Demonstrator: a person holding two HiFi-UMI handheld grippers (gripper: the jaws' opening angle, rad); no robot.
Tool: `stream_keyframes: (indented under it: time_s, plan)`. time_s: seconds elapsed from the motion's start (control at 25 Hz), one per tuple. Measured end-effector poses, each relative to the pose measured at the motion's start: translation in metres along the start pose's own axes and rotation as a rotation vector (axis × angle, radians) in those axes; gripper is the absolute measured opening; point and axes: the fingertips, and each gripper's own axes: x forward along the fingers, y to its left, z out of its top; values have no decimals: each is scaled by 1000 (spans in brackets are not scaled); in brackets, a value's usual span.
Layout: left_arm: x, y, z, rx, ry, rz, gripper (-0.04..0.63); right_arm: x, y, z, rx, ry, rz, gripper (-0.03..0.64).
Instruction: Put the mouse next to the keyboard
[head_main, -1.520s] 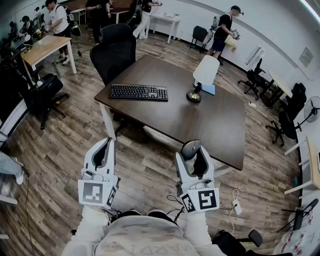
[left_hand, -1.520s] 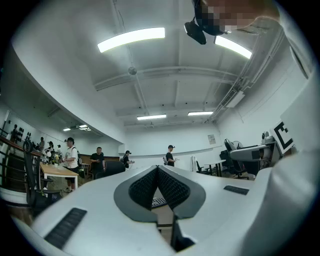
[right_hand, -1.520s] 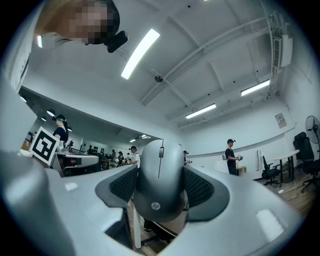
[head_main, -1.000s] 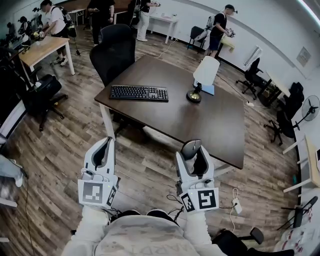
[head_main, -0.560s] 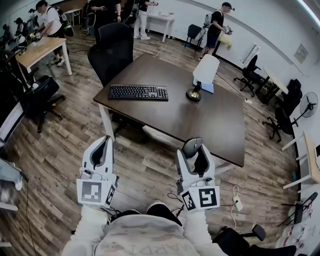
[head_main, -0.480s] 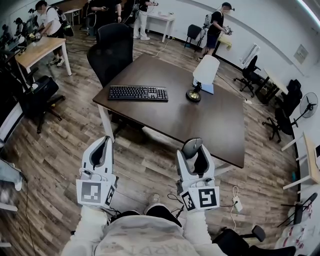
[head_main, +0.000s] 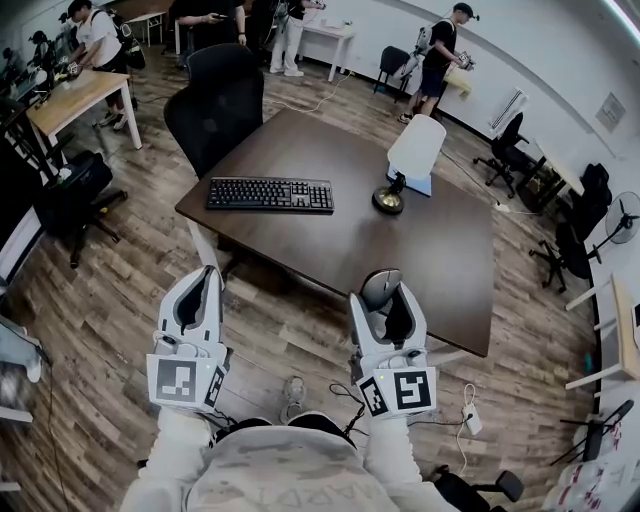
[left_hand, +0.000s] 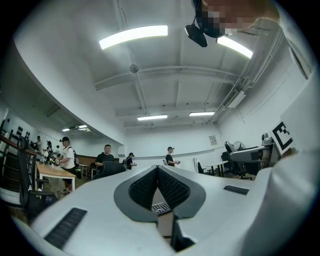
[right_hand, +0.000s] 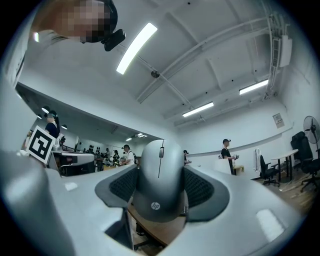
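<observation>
A grey mouse (right_hand: 160, 182) sits clamped between the pads of my right gripper (right_hand: 160, 186), its nose pointing upward; in the head view the mouse (head_main: 378, 286) hangs over the near edge of the dark wooden table (head_main: 430, 250). A black keyboard (head_main: 270, 194) lies on the table's left part, well ahead of both grippers. My left gripper (head_main: 198, 290) hovers over the floor in front of the table's near left corner, jaws shut with nothing between them (left_hand: 157, 172). A slice of the keyboard (left_hand: 161, 207) shows below those tips.
A lamp with a white shade (head_main: 408, 160) stands mid-table beside a blue notebook (head_main: 420, 181). A black office chair (head_main: 215, 100) is behind the table's far left. Other desks, chairs and several people fill the far room. A cable and plug (head_main: 468, 415) lie on the floor at right.
The table and keyboard have drawn slightly closer and shifted in the head view as the person steps forward. Both grippers keep their pose, the mouse still held.
</observation>
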Motion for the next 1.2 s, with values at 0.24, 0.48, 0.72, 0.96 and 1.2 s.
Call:
stream_keyframes:
  time_s: [0.24,0.48,0.72,0.96,1.2]
  plan:
    - [55,-5,-7,-1,-4,27,6,47,-44,-5,2,-7,23,299]
    - [102,-8,-11,7,-15,58,6,85,-79,-13,1,-8,46,299]
    - [140,-22,-18,17,-28,72,6,108,-114,-26,13,-8,58,299]
    - [161,-30,-27,24,-15,82,6,126,-133,-38,30,-2,74,299]
    - [176,-20,-35,25,0,93,6,145,-137,-51,47,17,81,299]
